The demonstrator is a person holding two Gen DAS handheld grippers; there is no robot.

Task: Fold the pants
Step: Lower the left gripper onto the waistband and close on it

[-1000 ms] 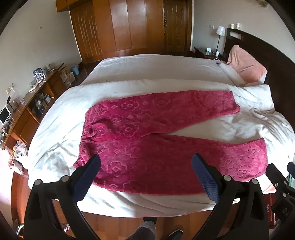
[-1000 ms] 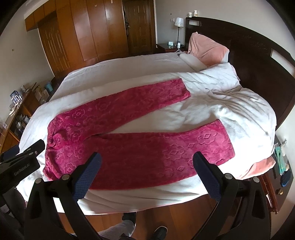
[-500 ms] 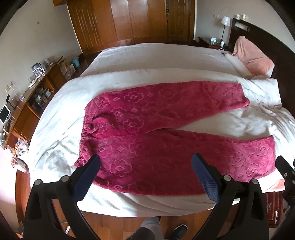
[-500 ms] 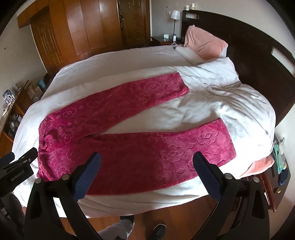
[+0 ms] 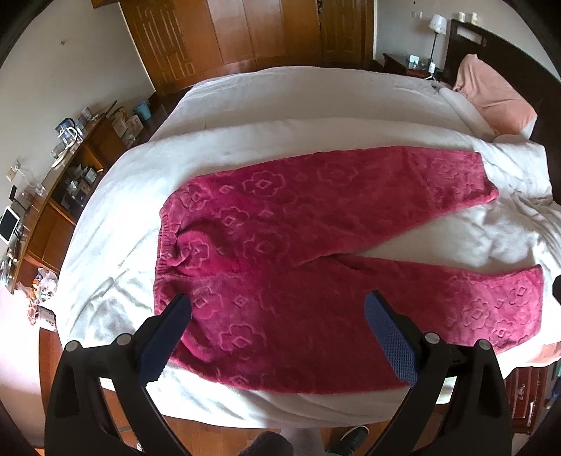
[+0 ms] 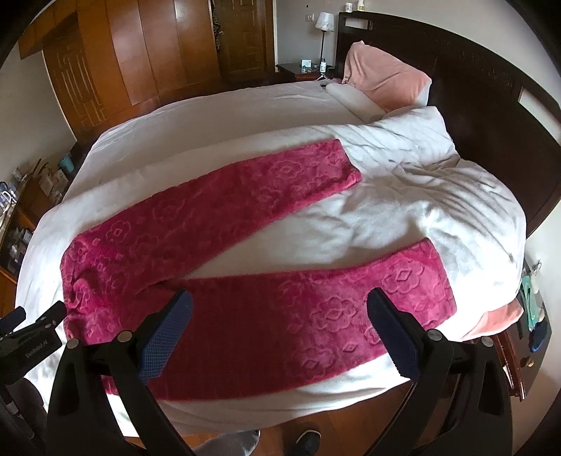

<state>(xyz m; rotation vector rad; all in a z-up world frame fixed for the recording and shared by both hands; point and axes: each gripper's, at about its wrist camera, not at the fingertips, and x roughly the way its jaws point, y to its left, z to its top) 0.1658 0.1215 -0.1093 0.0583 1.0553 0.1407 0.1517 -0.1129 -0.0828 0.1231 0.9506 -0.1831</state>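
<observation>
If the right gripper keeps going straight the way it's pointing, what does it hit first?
Most likely the near leg of the pink pants, which lies flat on the white duvet between the open jaws of the right gripper. Nothing shows in between, though depth is unclear.

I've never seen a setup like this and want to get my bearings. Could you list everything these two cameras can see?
pants: one, magenta fleece with embossed flowers, spread flat on the bed, legs apart
blanket: one, white, covering the bed under the pants
pillow: one, pink, against the headboard
headboard: one, dark wood, at the bed's right end
lamp: one, white shade, on the nightstand by the headboard
wardrobe: one, brown wood, along the far wall
shelf unit: one, brown wood, cluttered with small items, left of the bed
shoes: dark, on the wooden floor below the grippers; count unclear
left gripper: black with blue pads, open, above the waist end
right gripper: same, open, above the nearer leg
</observation>
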